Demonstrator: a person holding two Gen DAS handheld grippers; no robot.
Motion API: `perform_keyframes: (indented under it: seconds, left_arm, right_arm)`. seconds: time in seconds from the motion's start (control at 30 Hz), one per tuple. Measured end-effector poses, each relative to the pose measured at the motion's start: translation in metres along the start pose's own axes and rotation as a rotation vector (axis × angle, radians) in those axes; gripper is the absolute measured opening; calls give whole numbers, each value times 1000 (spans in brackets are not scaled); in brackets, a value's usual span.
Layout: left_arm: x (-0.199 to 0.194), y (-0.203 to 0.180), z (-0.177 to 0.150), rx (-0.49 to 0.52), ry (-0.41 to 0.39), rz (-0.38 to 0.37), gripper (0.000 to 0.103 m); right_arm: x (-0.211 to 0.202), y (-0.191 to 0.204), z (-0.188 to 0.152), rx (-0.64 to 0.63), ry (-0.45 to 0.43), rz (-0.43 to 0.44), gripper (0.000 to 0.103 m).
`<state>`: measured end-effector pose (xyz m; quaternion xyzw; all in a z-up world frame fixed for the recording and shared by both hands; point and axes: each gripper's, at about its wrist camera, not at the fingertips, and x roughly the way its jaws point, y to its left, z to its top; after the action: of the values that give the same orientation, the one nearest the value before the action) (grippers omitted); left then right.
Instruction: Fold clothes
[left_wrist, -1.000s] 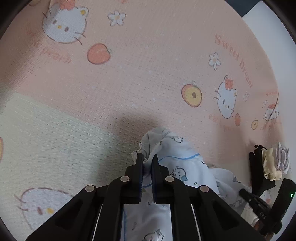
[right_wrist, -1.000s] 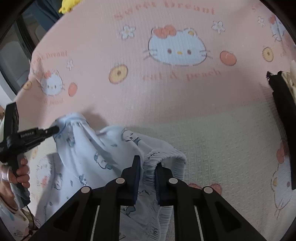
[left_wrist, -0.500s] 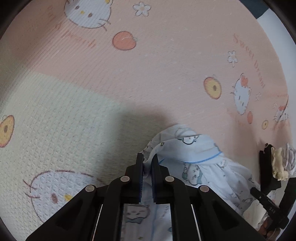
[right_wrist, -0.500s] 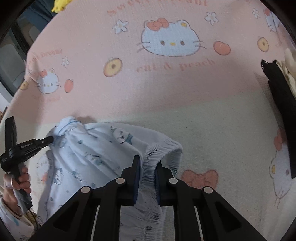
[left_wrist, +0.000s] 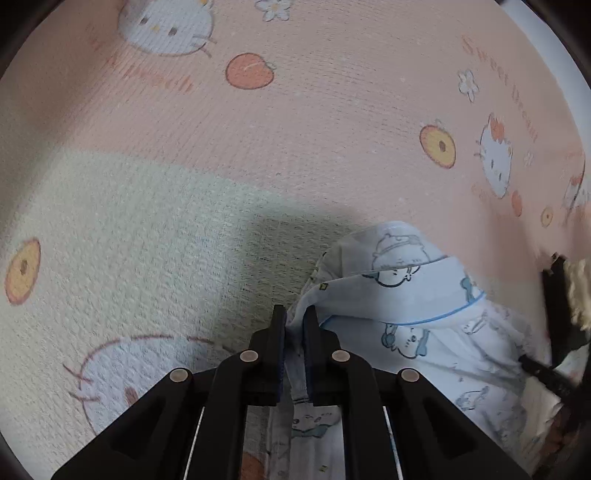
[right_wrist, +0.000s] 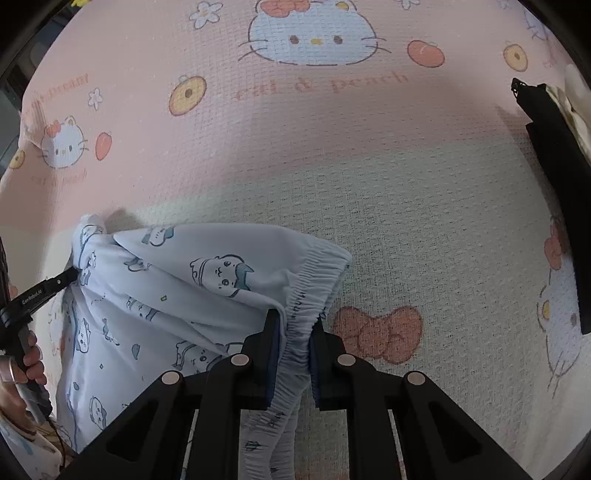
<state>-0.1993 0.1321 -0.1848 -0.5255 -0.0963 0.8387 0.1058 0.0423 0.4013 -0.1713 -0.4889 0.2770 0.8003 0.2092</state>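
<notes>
Left wrist view first: on the far left I see the cream part of the blanket (left_wrist: 122, 229) with an orange fruit print, running up into the pink part with its cat faces. Centre bottom is my left gripper (left_wrist: 294, 319), jaws pinched tight on a thin edge of the pale blue garment (left_wrist: 417, 314). The cloth rises from the pinch and spreads right in a soft hump with little cartoon animals and a blue trim line. At the far right edge I catch a blurred black item (left_wrist: 557, 306) with something cream on it; I can't tell what that is. Right wrist view now: at the left edge a hand (right_wrist: 26, 363) grips the handle of the left gripper (right_wrist: 72, 274), its tip biting the garment's (right_wrist: 155, 306) far corner. The blue cloth stretches between the two grippers, lifted and sagging over the blanket (right_wrist: 424, 221). Centre bottom, my right gripper (right_wrist: 294, 325) has its jaws clamped on the gathered elastic waistband (right_wrist: 314, 280), which bunches thick between the pads and trails down below them. Just right of it lies a printed red bow, and at the far right edge a folded black cloth (right_wrist: 554, 166) rests on the blanket with cream fabric beside it.
</notes>
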Motion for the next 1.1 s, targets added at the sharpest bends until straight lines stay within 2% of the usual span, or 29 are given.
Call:
perform_keyframes:
  seconds: [0.03,0.1,0.13,0.2,0.23,0.27,0.3,0.33,0.4,0.57,0.8,0.97,1.1]
  left_arm:
    - [-2,3,2,-30,11,-26,8]
    - [-10,12,6,-110,22,-93,8]
    - [-15,16,8,-143,15,-124,9]
    - [-25,20,11,-184,-3,-161,19]
    - [-31,20,13,-189,-16,-155,36]
    - [-37,19,15,-187,-34,-139,58]
    - [-42,17,17,-181,-54,-125,66]
    - [-47,15,19,-175,-73,-112,67]
    - [-54,11,21,-165,-76,-115,67]
    - [-51,-12,26,-96,-45,-93,67]
    - [-41,-59,33,151,-34,3,67]
    - [-29,-78,40,219,-4,-23,67]
    - [-22,-95,41,270,61,-54,67]
  right_arm:
    - [-1,-1,0,7,-3,12,16]
    - [-4,-2,0,21,-10,35,33]
    - [-8,-3,1,31,-21,49,37]
    - [-16,-5,2,41,-49,66,48]
    - [-19,-6,3,46,-63,72,50]
    - [-23,-6,3,51,-78,78,54]
    - [-27,-8,4,57,-90,83,57]
    - [-30,-7,3,61,-95,80,59]
    - [-33,-8,3,61,-103,56,63]
    - [-37,-5,4,48,-97,-7,64]
    - [-30,-8,12,80,-61,56,64]
    - [-24,-11,16,108,-35,106,64]
    - [-19,-13,20,130,-14,146,64]
